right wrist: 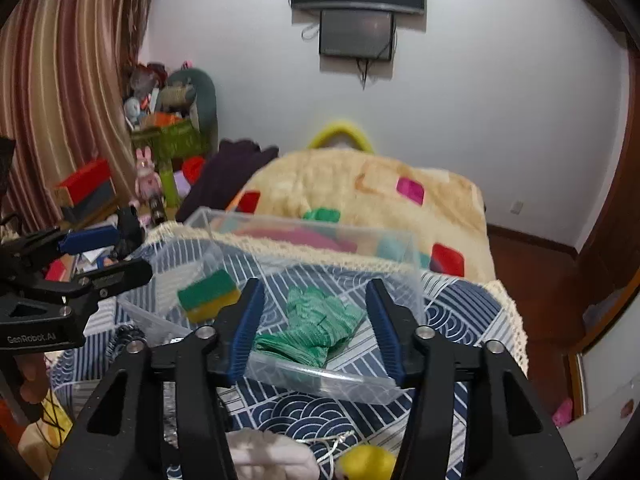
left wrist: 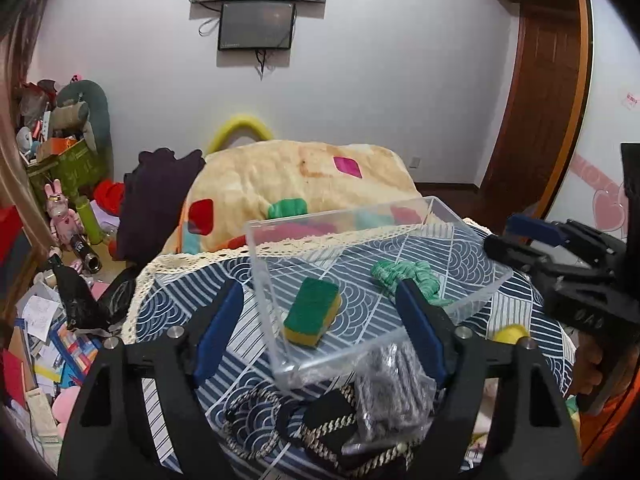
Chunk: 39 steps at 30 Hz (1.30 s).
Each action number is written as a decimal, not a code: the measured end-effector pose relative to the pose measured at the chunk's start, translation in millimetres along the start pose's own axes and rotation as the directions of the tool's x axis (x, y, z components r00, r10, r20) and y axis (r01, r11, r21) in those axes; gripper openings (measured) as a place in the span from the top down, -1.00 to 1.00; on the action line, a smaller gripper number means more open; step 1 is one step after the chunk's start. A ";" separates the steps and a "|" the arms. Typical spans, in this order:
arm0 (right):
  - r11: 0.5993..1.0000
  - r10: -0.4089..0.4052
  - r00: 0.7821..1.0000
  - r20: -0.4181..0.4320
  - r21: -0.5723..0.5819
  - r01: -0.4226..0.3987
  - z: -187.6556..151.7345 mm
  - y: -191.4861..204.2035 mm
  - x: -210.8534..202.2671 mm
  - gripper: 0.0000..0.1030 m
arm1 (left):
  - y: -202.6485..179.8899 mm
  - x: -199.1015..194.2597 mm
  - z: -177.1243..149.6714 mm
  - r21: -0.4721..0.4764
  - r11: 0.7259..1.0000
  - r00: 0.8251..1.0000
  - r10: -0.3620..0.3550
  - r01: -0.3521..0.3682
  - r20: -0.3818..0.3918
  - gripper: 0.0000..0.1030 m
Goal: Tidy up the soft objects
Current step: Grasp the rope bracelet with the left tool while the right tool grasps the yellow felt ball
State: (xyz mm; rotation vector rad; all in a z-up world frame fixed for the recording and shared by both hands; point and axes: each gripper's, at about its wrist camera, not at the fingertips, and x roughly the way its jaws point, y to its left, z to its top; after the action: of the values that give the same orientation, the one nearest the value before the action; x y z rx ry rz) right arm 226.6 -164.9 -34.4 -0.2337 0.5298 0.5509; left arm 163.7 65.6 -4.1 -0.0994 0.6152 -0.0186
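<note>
Sponge (left wrist: 313, 311) and green cloth (right wrist: 316, 326) are lying inside the clear box (left wrist: 472, 304), both looking light and squashy, best pinched mid-body, while both grippers' jaws are standing spread, holding nothing.

sponge (left wrist: 313, 312) lies left of glove (left wrist: 404, 276) in the bin (left wrist: 472, 304).

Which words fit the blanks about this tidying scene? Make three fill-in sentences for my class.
1. The sponge lying in the clear box is green on top and ____ underneath.
2. The green cloth lies ____ the clear box.
3. Both the left gripper and the right gripper are ____.

Missing words: yellow; inside; open
</note>
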 end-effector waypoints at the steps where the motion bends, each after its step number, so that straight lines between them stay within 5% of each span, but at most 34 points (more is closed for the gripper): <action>1: 1.000 0.002 1.000 0.014 0.001 -0.002 -0.1 0.0 -5.3 -0.06 | 1.7 -5.9 -2.7 0.002 1.000 1.000 0.004 -0.004 0.008 -0.57; 7: 1.000 -0.010 0.996 0.094 0.018 0.008 -10.2 -2.1 -37.3 -0.35 | 8.5 -33.5 -21.8 0.025 0.998 0.997 0.050 -0.051 0.056 -0.82; 14: 0.998 -0.048 0.994 0.097 0.049 0.044 -36.6 -10.6 -50.8 -0.40 | 19.1 -36.9 -51.0 0.038 0.997 0.997 0.072 -0.072 0.018 -0.89; 31: 0.989 -0.076 0.996 -0.046 0.121 0.081 -98.8 -30.0 -35.5 -0.40 | 58.1 1.7 -123.4 -0.046 0.991 0.979 0.116 -0.126 -0.167 -0.88; 39: 0.981 -0.080 0.994 -0.081 0.170 0.093 -115.6 -40.2 -32.0 -0.40 | 64.7 24.8 -130.3 -0.090 0.990 0.972 0.084 -0.106 -0.219 -0.57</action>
State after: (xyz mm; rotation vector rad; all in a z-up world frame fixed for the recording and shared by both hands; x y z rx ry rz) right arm 177.7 -252.5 -111.6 -0.1104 0.6329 0.4100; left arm 108.0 117.4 -130.6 -0.1674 0.8366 0.0956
